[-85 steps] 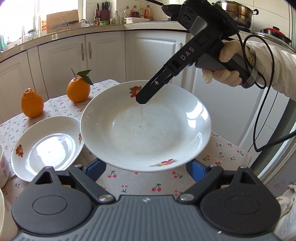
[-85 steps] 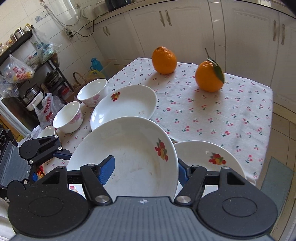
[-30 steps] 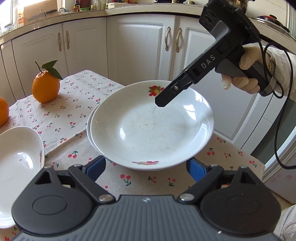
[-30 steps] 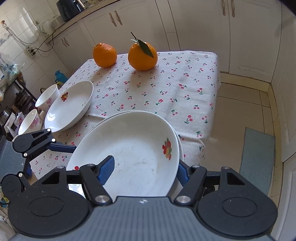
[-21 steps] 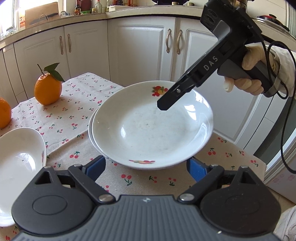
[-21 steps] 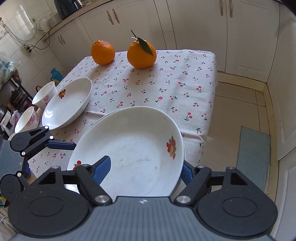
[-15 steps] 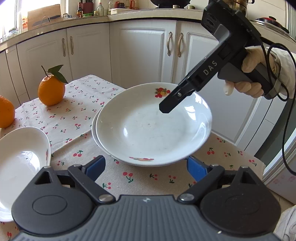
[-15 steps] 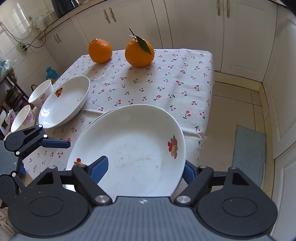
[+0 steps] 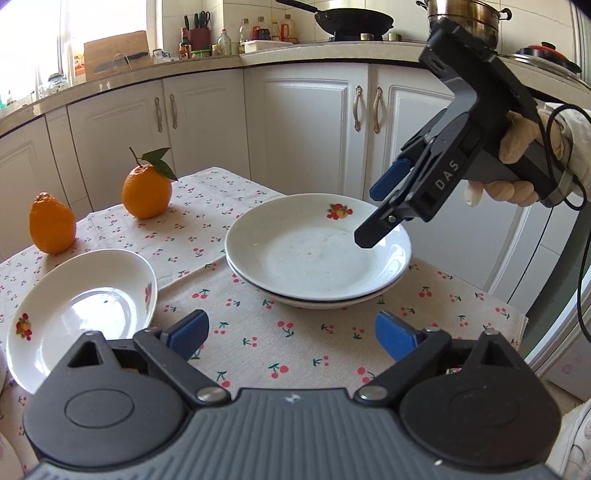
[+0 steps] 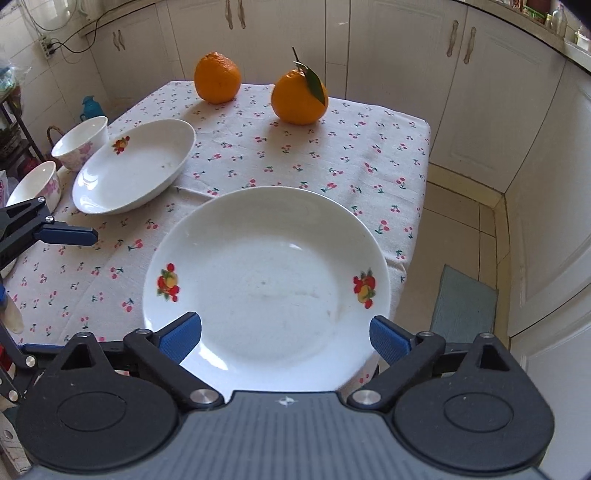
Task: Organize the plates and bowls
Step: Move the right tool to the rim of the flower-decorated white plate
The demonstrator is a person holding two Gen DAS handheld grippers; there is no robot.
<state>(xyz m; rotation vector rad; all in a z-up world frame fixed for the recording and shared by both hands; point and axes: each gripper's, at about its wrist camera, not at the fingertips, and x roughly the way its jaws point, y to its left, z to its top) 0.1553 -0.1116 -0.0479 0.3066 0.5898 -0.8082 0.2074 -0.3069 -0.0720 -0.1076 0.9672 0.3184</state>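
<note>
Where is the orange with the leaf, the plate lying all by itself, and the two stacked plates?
orange with the leaf [image 10: 299,99], right wrist view, middle of its peel.
single plate [image 10: 135,166], right wrist view, its bare white middle.
stacked plates [image 9: 317,254], left wrist view, middle of the top plate.

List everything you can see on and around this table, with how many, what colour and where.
stacked plates: two, white with fruit prints, near the table's corner, one on the other
single plate: one, white with a fruit print, on the table apart from the stack
bowls: two, white with pink flowers, at the table edge beside the single plate
oranges: two, orange, one with a green leaf, at the far end of the table
tablecloth: one, cream with a red cherry print, over the table
wok: one, black, on the stove
floor mat: one, grey-green, on the tiles
left gripper: black with blue pads, opening, nothing between them
right gripper: black with blue pads, opening, above the stack
</note>
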